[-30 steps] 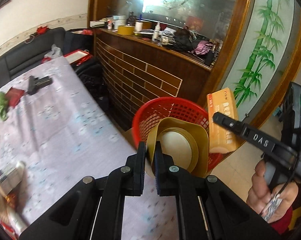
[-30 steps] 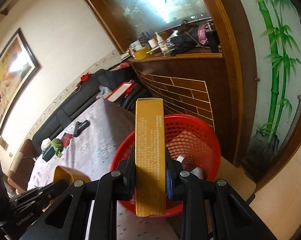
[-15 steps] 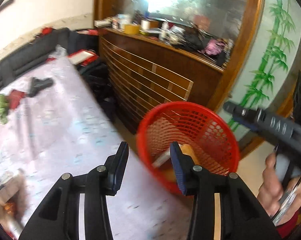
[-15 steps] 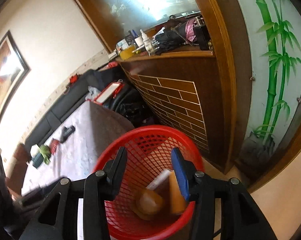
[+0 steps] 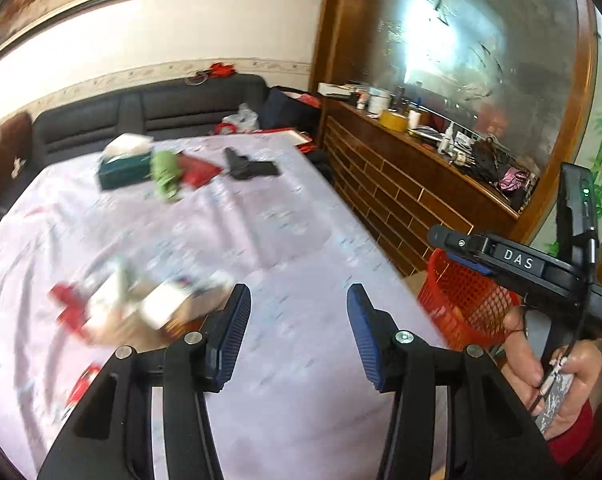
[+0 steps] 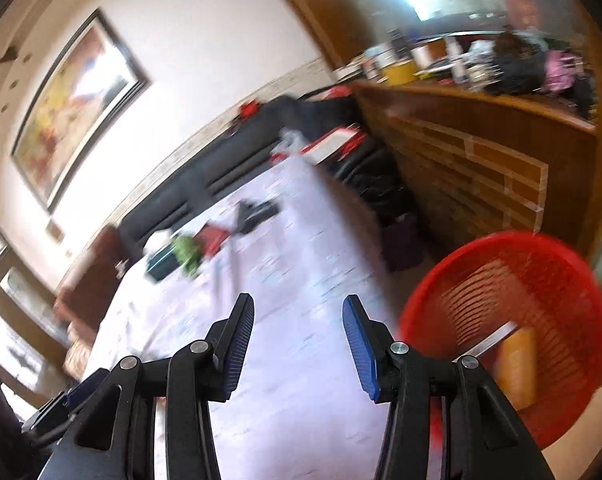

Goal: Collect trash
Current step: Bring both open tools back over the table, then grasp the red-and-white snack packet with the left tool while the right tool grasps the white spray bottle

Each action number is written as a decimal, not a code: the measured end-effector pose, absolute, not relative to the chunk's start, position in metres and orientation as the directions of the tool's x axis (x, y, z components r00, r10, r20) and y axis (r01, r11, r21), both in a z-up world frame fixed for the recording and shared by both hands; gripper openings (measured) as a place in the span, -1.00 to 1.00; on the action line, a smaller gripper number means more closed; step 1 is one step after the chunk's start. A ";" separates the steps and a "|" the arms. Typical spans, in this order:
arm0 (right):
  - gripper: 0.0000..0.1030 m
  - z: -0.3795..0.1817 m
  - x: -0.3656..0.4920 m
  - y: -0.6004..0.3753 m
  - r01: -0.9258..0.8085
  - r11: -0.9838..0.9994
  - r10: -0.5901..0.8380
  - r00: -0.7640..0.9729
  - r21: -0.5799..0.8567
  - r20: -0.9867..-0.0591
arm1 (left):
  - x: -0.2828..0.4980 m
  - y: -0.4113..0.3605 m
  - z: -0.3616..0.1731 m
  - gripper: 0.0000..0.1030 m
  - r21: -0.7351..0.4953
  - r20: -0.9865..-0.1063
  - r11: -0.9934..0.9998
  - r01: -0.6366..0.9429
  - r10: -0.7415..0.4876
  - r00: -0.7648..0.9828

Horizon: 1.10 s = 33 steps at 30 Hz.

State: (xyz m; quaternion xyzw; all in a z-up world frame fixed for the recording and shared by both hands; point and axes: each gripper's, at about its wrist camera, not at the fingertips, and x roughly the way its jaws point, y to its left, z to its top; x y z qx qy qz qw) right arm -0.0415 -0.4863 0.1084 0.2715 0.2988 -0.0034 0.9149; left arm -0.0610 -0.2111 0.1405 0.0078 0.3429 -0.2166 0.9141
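My left gripper (image 5: 297,292) hangs over the lilac-clothed table (image 5: 261,232); its jaws are opening with nothing between them. A blurred heap of trash (image 5: 141,308), white and red wrappers, lies just left of its left finger. My right gripper (image 6: 299,300) is open and empty above the table's right edge. The red mesh basket (image 6: 521,280) stands on the floor to its right, with a yellow box (image 6: 517,360) and a white strip (image 6: 489,340) inside. In the left wrist view the basket (image 5: 461,300) shows partly behind the right gripper held by a hand (image 5: 541,364).
At the table's far end lie a teal tissue box (image 5: 121,164), a green item (image 5: 165,172), a red packet (image 5: 197,170) and a black object (image 5: 249,168). A dark sofa (image 5: 141,112) runs behind it. A cluttered wooden cabinet (image 5: 401,184) stands right of the table.
Both grippers let go over the basket: the gold piece and the yellow box dropped in. Both jaws opened and swung left, away from the basket and back over the table.
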 end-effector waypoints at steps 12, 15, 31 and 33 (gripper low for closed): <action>-0.02 0.099 -0.058 -0.308 0.109 0.928 0.165 0.737 0.355 -0.655 | -0.097 -0.018 0.074 0.06 -0.229 -0.638 0.896 0.380 -0.433 0.637; -0.02 0.099 -0.040 -0.277 0.087 0.938 0.178 0.707 0.335 -0.684 | -0.089 0.010 0.061 0.07 -0.258 -0.645 0.888 0.381 -0.452 0.616; -0.02 0.052 -0.023 -0.235 0.128 0.941 0.179 0.597 0.313 -0.782 | -0.048 0.007 0.028 0.36 -0.254 -0.727 0.868 0.427 -0.462 0.507; -0.02 0.047 -0.020 -0.229 0.089 0.947 0.200 0.588 0.309 -0.783 | -0.049 0.004 0.026 0.36 -0.250 -0.731 0.878 0.408 -0.447 0.516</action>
